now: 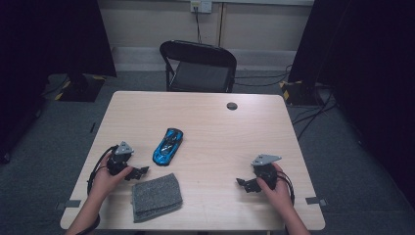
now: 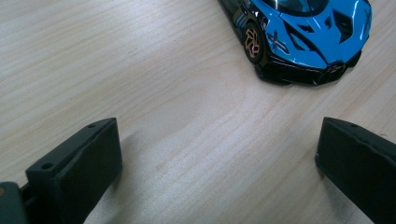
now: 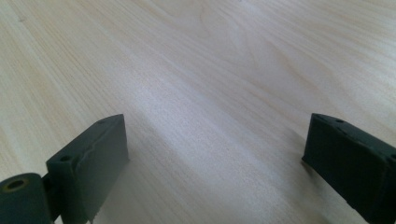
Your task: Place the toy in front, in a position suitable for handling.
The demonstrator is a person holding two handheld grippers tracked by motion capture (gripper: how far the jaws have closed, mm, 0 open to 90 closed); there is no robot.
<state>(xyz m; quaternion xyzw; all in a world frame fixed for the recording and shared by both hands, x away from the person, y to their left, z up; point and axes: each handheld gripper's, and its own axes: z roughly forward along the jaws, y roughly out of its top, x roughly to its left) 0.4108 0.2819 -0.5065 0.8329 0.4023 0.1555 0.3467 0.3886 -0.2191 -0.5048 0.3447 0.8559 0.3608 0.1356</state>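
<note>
I hold my left gripper [image 1: 139, 172] low over the near left of the table [image 1: 220, 132], jaws spread wide on nothing and aimed toward the toy car [image 1: 168, 146], while my right gripper [image 1: 243, 183] sits low at the near right, jaws likewise wide apart over bare wood. The car is glossy blue with black trim and a gold-spoked wheel, standing just beyond my left gripper, with a folded grey cloth [image 1: 155, 197] lying near it by the front edge

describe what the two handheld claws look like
Both the left claw and the right claw are black, each topped with a grey three-cornered plate and trailing a black cable. Their jaws are chunky, flat-faced black blocks with small holes. No sleeves show on the forearms.
</note>
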